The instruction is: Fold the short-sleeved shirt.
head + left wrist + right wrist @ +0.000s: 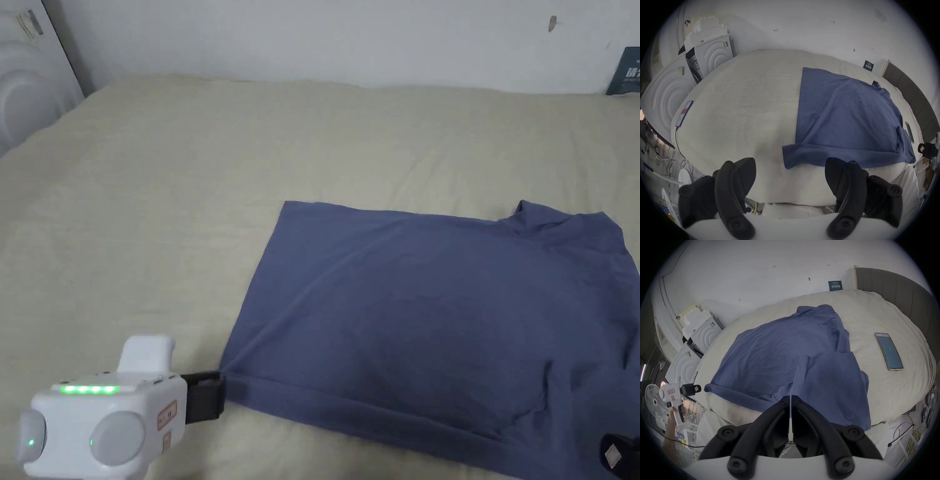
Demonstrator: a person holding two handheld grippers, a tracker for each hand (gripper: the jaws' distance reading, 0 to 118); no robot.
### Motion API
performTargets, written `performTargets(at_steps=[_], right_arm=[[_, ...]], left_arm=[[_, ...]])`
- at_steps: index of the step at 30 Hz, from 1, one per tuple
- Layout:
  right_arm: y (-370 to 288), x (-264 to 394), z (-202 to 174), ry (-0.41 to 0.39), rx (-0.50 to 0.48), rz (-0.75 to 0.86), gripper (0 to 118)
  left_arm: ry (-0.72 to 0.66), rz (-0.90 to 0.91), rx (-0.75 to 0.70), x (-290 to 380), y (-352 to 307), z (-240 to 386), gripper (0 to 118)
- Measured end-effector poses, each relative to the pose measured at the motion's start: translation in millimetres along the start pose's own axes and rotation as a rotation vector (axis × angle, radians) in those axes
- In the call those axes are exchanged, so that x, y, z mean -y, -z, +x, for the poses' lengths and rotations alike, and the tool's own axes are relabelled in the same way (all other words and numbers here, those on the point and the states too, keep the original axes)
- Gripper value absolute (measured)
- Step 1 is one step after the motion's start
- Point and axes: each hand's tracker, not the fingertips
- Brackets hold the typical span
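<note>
A blue short-sleeved shirt [431,325] lies spread flat on the beige bed [250,156], collar at the far right. My left gripper [212,395] sits just off the shirt's near left hem corner. In the left gripper view it [790,164] stands open, and the hem corner [788,160] lies between the fingertips, untouched. In the right gripper view my right gripper [790,400] is shut on the shirt [786,345] at its near edge by the sleeve, and the cloth rises in a ridge to the jaws. The left gripper [696,389] shows there too, at the far corner.
A phone [889,352] lies on the bed to the right of the shirt. Another phone [684,113] on a cable rests at the bed's left edge. White foam-packed boxes [31,81] stand at the far left, and a grey headboard [899,288] at the right. A fan [654,400] stands beside the bed.
</note>
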Motion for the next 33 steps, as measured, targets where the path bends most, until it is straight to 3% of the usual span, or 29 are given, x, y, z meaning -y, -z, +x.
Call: performTargets(at_steps=[5, 6, 8, 9, 11, 15, 18, 33], right_arm=[[4, 5, -3, -0.009, 0.003, -0.034, 7], [3, 6, -3, -0.01, 0.004, -0.036, 7], [2, 7, -2, -0.009, 0.008, -0.04, 7], [0, 6, -4, -0.009, 0.009, -0.041, 7], [0, 5, -3, -0.001, 0.013, -0.041, 7], [-4, 3, 3, 0.021, 0.027, -0.034, 7], [-8, 1, 6, 0.029, 0.034, -0.032, 7], [-29, 1, 41, 0.091, 0.107, 0.012, 7]], left_arm=[[-0.087, -0.065, 0.052, -25, 34, -3, 92], [-0.075, -0.059, 0.073, -21, 35, 3, 83], [-0.058, -0.038, 0.066, -28, 41, -12, 26], [-0.037, -0.037, 0.08, -28, 45, -10, 9], [-0.014, -0.109, 0.133, -28, 54, -5, 2], [-0.006, -0.084, 0.107, -19, 49, -1, 0], [-0.108, -0.042, 0.171, -23, 42, -17, 0], [-0.072, -0.027, 0.155, -30, 24, -9, 0]])
